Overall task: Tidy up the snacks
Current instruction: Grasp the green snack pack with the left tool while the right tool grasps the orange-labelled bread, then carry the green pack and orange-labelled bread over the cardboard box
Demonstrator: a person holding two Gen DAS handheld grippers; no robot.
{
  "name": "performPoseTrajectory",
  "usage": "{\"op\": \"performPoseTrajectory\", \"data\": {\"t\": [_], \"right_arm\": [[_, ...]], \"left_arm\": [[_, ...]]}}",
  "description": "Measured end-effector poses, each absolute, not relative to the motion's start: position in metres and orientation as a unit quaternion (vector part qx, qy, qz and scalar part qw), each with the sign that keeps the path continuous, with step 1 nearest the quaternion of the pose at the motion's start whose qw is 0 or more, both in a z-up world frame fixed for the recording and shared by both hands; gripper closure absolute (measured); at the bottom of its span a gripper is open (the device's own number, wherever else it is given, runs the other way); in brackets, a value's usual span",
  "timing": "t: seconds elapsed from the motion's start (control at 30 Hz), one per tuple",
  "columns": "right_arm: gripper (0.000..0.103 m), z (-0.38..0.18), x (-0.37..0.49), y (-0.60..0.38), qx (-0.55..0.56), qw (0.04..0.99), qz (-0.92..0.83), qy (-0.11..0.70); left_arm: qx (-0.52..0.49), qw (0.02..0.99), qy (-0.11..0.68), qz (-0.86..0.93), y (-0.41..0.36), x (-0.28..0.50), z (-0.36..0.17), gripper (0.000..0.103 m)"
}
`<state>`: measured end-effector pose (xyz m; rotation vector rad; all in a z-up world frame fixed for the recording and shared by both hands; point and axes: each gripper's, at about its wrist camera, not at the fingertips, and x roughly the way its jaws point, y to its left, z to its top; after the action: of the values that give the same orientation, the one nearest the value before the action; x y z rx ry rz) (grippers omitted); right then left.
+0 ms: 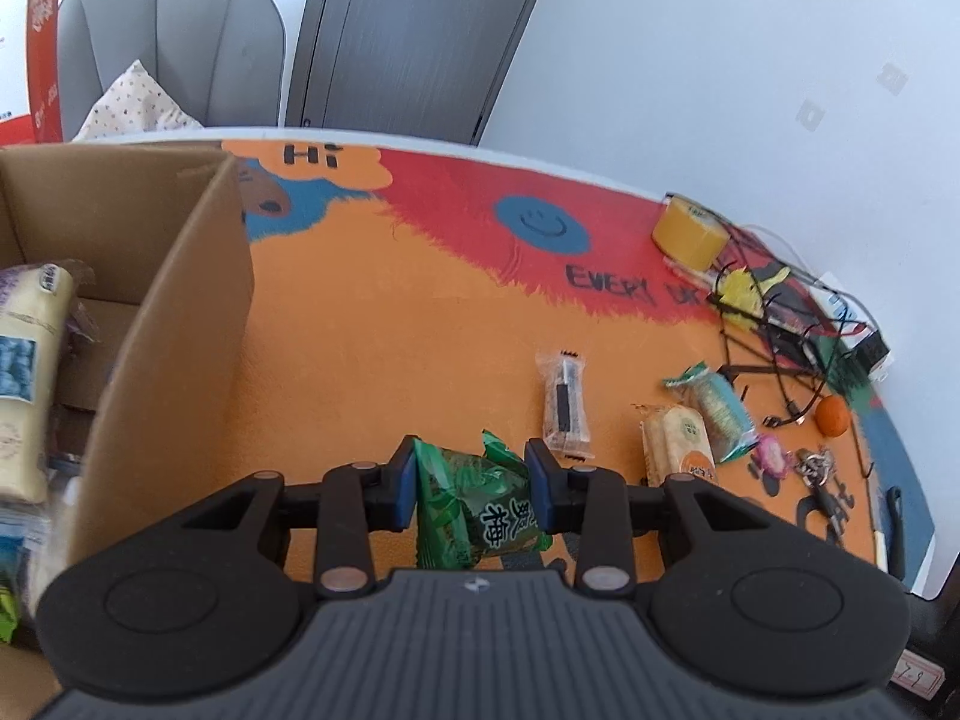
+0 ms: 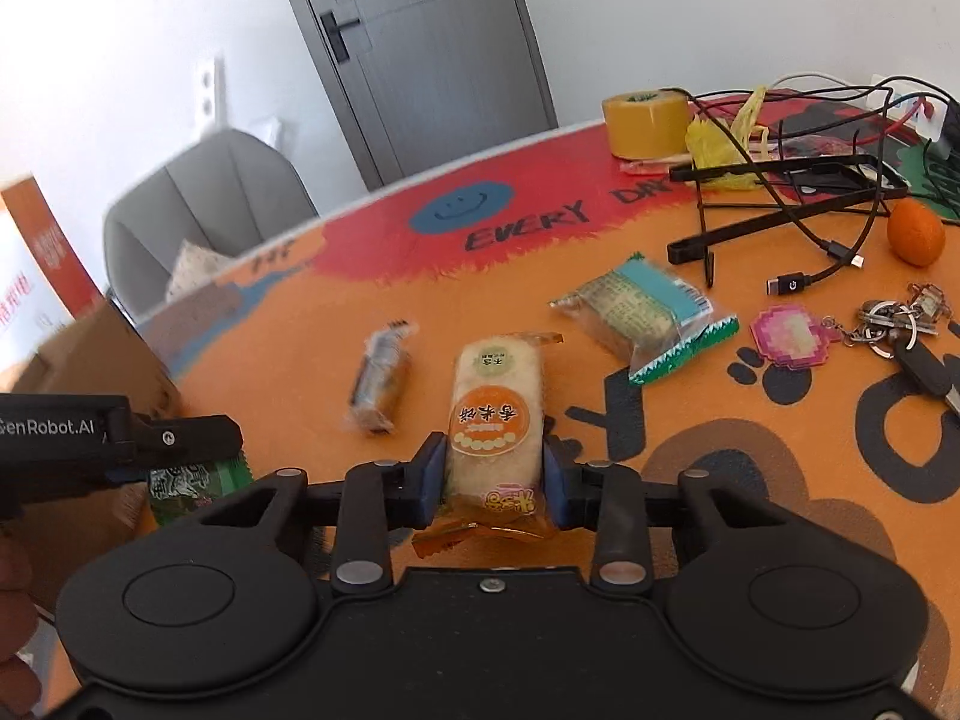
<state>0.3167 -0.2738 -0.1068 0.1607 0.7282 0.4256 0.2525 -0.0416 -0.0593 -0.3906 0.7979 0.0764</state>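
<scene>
My left gripper (image 1: 473,483) is shut on a green plum-candy packet (image 1: 480,510), held above the orange mat just right of the cardboard box (image 1: 180,312). The box holds several snack packs (image 1: 27,372). My right gripper (image 2: 493,474) is shut on the near end of an orange-labelled rice cracker pack (image 2: 495,408), which also shows in the left wrist view (image 1: 678,444). A dark snack bar (image 1: 564,405) (image 2: 381,384) and a green-edged cracker pack (image 1: 717,411) (image 2: 642,318) lie on the mat. The left gripper with the green packet (image 2: 192,480) shows at the left of the right wrist view.
At the far right lie a yellow tape roll (image 2: 645,120), black cables (image 2: 798,204), a small orange fruit (image 2: 915,234), a pink keychain with keys (image 2: 792,336) and a yellow bag (image 2: 720,144). A grey chair (image 1: 174,42) stands behind the table.
</scene>
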Motion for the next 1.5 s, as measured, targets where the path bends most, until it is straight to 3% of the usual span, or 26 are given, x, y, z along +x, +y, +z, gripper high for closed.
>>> {"op": "performPoseTrajectory", "data": {"t": [0.63,1.3,1.4,1.5], "right_arm": [[0.069,-0.046,0.286,-0.234,0.094,0.915,0.260,0.294],[0.069,-0.022,0.266,-0.160,0.065,0.905,0.312,0.282],[0.069,-0.019,0.264,-0.151,0.063,0.904,0.318,0.278],[0.069,-0.015,0.263,-0.142,0.062,0.902,0.326,0.275]], "left_arm": [[-0.216,0.922,0.317,0.050,0.012,0.210,-0.007,0.068],[-0.250,0.915,0.301,0.098,0.087,0.179,-0.004,0.067],[-0.258,0.912,0.303,0.099,0.094,0.177,-0.004,0.061],[-0.264,0.909,0.300,0.115,0.103,0.174,-0.003,0.050]]}}
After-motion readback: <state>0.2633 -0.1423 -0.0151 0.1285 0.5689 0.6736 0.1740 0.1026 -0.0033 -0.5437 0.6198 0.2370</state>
